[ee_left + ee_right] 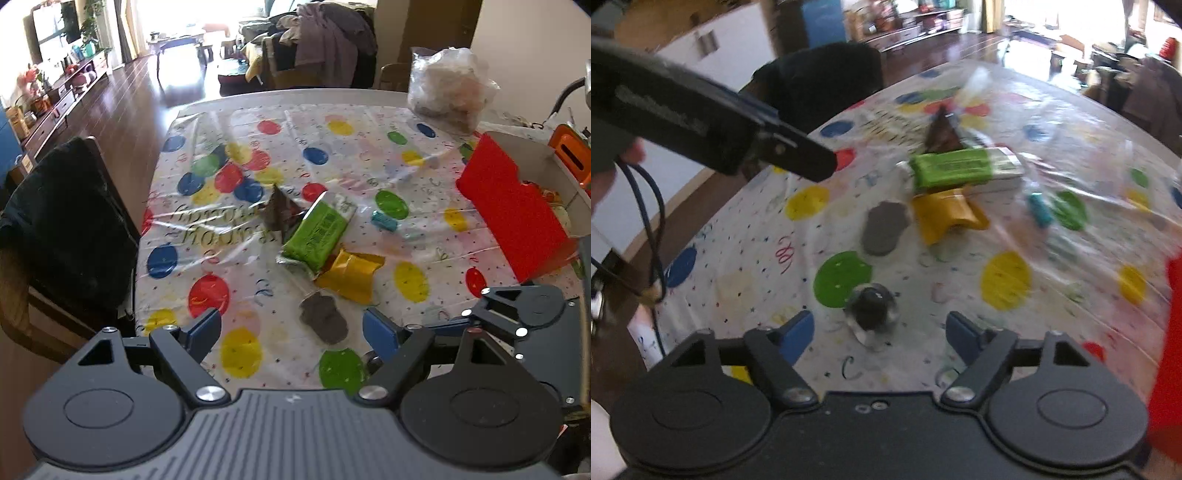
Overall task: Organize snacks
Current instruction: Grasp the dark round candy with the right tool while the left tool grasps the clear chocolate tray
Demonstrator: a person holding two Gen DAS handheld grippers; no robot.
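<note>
Snacks lie mid-table: a green pack (pixel 317 230) (pixel 951 168), a yellow packet (pixel 351 275) (pixel 947 216), a dark triangular packet (pixel 279 212) (pixel 940 133), a grey cookie in clear wrap (pixel 325 321) (pixel 884 229), a small teal candy (pixel 384 221) (pixel 1039 210). A small dark sweet in clear wrap (pixel 873 310) lies just ahead of my right gripper (pixel 879 336), which is open and empty. My left gripper (pixel 293 334) is open and empty, just short of the grey cookie. A red-flapped white box (pixel 517 206) stands at the right.
The table has a balloon-print plastic cloth (pixel 236 266). A clear bag of items (pixel 448 88) sits at the far right. A dark-cushioned chair (pixel 66 229) stands at the table's left side. The other gripper's body (pixel 701 122) crosses the upper left of the right wrist view.
</note>
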